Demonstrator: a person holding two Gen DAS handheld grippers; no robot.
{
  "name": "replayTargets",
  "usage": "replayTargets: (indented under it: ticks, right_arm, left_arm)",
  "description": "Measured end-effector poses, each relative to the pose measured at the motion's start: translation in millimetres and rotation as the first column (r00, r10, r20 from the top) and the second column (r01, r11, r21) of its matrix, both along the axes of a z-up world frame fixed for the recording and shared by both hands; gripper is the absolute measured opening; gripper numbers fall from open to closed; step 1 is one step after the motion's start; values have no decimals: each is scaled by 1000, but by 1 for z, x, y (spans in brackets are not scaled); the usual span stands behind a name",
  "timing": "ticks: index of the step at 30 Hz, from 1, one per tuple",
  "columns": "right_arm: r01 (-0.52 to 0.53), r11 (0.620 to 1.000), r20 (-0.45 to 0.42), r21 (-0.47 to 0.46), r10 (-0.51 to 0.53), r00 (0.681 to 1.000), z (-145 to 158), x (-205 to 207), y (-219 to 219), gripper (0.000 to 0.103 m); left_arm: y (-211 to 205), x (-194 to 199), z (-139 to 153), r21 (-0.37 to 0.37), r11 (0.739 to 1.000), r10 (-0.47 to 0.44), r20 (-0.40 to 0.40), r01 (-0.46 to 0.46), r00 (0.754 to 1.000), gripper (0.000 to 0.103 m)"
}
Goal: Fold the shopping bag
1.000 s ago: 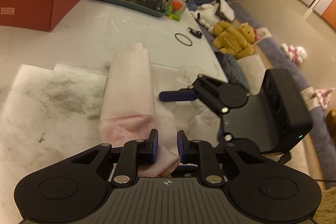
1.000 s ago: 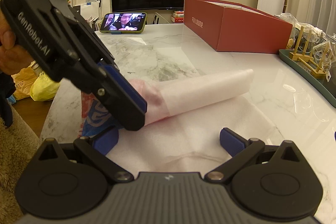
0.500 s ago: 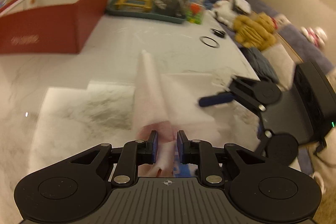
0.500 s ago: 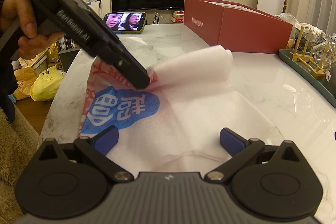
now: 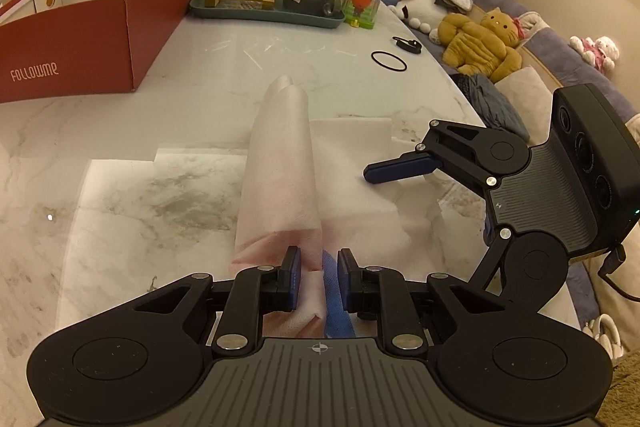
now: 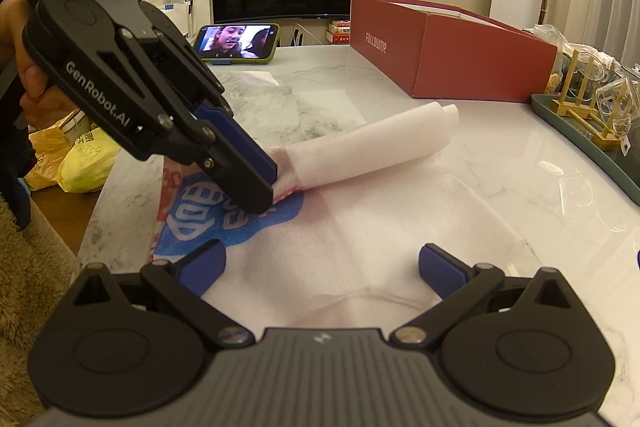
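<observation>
Left wrist view: the left gripper [image 5: 318, 277], jaws pinching the shopping bag [image 5: 280, 167], has rolled since a second ago, swinging the folded flap over the bench [image 5: 120, 227].

Right wrist view: the right gripper [image 6: 322, 267], jaws open, hovers unmoved over the bag's flat part, so the fold is underway.

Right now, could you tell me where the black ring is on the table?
In the left wrist view, the black ring lies flat on the marble table near its right edge, just short of a small black clip, beyond the shopping bag.
</observation>
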State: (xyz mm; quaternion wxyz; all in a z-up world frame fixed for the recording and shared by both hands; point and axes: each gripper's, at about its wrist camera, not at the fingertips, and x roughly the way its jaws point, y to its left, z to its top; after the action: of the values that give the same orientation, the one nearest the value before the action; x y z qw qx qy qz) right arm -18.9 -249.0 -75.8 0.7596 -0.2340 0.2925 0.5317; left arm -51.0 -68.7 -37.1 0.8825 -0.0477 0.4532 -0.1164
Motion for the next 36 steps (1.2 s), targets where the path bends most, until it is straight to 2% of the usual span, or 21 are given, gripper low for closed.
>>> replayTargets:
  ticks: [1, 4, 6, 9, 23, 33, 36]
  right_arm:
    - [0, 1000, 0, 0, 0, 1000, 0, 0, 0, 103]
    - [0, 1000, 0, 0, 0, 1000, 0, 0, 0, 103]
    - [0, 1000, 0, 0, 0, 1000, 0, 0, 0, 103]
    - [0, 1000, 0, 0, 0, 1000, 0, 0, 0, 103]
    - [0, 1000, 0, 0, 0, 1000, 0, 1, 0, 103]
    - [0, 1000, 0, 0, 0, 1000, 0, 1, 1, 103]
    - [0, 1000, -1, 0, 0, 1000, 0, 2, 1, 103]
  left_arm:
    - [0, 0, 0, 0, 1000, 4, 3, -4, 1000, 19]
    - [1, -2, 1, -20, 1000, 6, 17, -6, 1000, 33]
    - [0, -3, 1, -32, 999, -5, 21, 6, 1000, 37]
    - [-5, -5, -1, -22, 999, -35, 31, 36, 999, 38]
    - [-7, -5, -2, -22, 999, -34, 25, 34, 999, 38]
    - [-4, -5, -4, -55, 997, -58, 18, 59, 998, 38]
    - [-7, -2, -6, -60, 994, -97, 3, 97, 995, 38]
